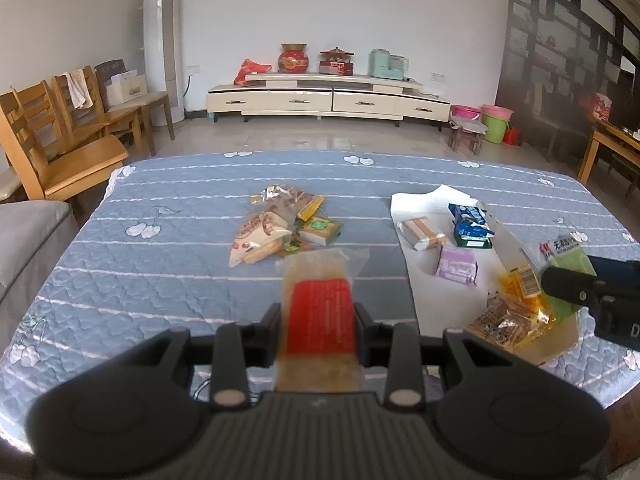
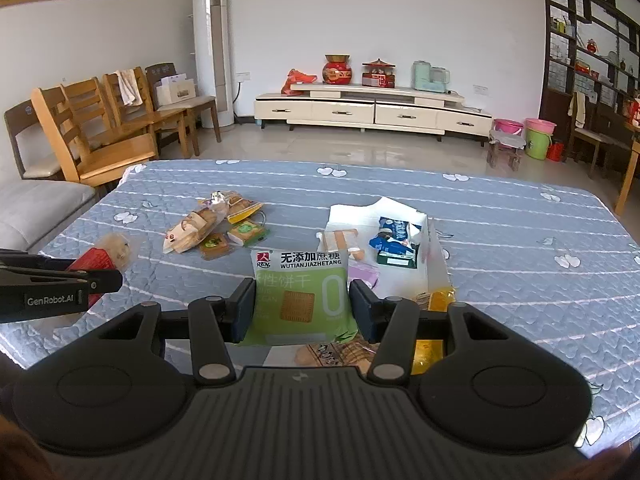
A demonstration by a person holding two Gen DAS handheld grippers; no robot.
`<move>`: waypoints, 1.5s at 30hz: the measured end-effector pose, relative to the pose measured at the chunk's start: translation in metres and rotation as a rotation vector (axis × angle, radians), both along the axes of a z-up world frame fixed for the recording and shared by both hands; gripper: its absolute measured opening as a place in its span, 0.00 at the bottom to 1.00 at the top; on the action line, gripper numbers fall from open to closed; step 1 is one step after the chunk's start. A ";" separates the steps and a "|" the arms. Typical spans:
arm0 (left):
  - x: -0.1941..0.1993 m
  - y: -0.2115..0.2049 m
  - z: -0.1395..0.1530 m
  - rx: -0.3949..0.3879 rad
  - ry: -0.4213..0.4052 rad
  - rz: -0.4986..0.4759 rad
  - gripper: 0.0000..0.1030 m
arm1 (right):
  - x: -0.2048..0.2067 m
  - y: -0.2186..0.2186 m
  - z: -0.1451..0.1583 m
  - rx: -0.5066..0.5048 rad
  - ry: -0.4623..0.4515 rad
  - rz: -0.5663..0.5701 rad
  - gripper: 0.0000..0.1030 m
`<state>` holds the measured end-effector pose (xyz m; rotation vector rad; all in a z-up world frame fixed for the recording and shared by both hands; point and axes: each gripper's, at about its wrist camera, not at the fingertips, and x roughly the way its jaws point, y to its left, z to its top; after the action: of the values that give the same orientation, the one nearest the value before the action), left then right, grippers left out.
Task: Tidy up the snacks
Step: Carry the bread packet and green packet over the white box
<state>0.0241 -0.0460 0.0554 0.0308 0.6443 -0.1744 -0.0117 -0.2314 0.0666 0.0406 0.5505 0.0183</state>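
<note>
soft, even daylight fills both views; pale glare sheens the floor tiles (image 2: 360, 152). fisheye bending curves the shelving (image 1: 580, 40) and room edges. the red-labelled packet (image 1: 322, 320) nearest the left lens is blurred.

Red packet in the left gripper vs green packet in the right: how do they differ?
The red packet is a clear wrapper with a red label over a brownish snack; the green packet is opaque green with a white top band and a printed biscuit. The red packet is narrower, the green packet wider and puffier. Both are clamped between gripper fingers, the left gripper and right gripper, above the blue cloth.
</note>
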 end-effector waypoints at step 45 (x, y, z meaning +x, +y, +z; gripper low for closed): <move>0.042 -0.108 -0.012 -0.002 0.044 -0.209 0.33 | 0.017 -0.062 -0.012 0.007 0.033 -0.157 0.61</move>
<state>0.0660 -0.1539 0.0430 0.0932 0.6847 -0.3781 0.0048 -0.2939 0.0550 0.0909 0.5789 -0.1340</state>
